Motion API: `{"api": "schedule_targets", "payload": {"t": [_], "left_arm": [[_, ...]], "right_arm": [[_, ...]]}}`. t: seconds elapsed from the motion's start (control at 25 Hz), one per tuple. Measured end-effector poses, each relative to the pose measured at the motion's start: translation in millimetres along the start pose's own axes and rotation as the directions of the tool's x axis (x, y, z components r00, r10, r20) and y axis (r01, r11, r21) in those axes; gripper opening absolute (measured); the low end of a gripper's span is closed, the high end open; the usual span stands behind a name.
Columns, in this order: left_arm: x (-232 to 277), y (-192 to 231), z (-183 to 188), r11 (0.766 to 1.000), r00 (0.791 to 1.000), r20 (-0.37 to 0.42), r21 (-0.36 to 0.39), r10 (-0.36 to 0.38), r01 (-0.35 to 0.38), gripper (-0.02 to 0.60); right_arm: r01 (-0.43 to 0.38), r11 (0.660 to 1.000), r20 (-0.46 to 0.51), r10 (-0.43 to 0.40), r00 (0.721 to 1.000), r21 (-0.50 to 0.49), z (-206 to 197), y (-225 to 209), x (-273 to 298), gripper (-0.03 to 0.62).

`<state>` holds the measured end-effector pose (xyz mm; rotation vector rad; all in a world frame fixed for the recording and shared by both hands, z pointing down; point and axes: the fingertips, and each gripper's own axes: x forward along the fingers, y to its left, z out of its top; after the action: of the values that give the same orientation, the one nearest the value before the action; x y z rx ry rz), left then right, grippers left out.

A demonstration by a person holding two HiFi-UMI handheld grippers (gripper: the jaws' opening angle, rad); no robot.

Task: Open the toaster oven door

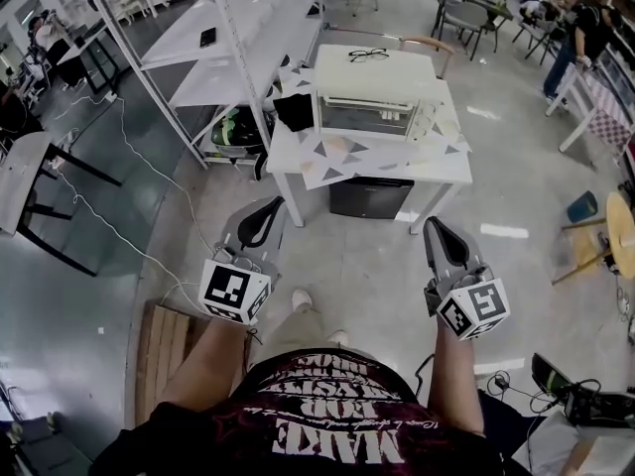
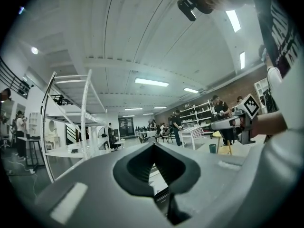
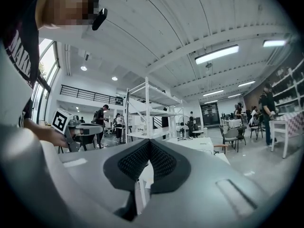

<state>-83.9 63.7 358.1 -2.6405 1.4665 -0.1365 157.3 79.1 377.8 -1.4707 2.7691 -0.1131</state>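
- The toaster oven (image 1: 372,95) stands on a white table (image 1: 442,167), well ahead of the person. Its long axis runs left to right across the head view.
- Its door (image 1: 365,119) faces the person and is shut.
- The door is probably stiff metal and glass: light to swing, but breakable. The best hold looks like the pale bar (image 1: 365,102) along its top edge.
- The oven looks light enough to slide if pulled hard.
- Glasses (image 1: 368,56) lie on its top and could be shaken off.
- The left gripper (image 1: 263,208) and right gripper (image 1: 437,229) hang low near the person, far from the oven. Each has its jaws pressed together on nothing.
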Motion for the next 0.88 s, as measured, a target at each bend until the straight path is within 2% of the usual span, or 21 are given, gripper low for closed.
{"api": "schedule_targets", "payload": {"t": [0.4, 0.88], "left_arm": [[17.6, 2.7, 3.5, 0.999, 0.999, 0.022, -0.014, -0.040, 0.041, 0.000], [72.0, 36.4, -13.3, 0.997, 0.998, -0.001, -0.040, -0.070, 0.070, 0.000]], "right_arm": [[0.044, 0.999, 0.000, -0.044, 0.999, -0.006, 2.4, -13.8, 4.3, 0.026], [0.044, 0.999, -0.029, -0.044, 0.999, 0.017, -6.4, -38.3, 62.7, 0.026]]}}
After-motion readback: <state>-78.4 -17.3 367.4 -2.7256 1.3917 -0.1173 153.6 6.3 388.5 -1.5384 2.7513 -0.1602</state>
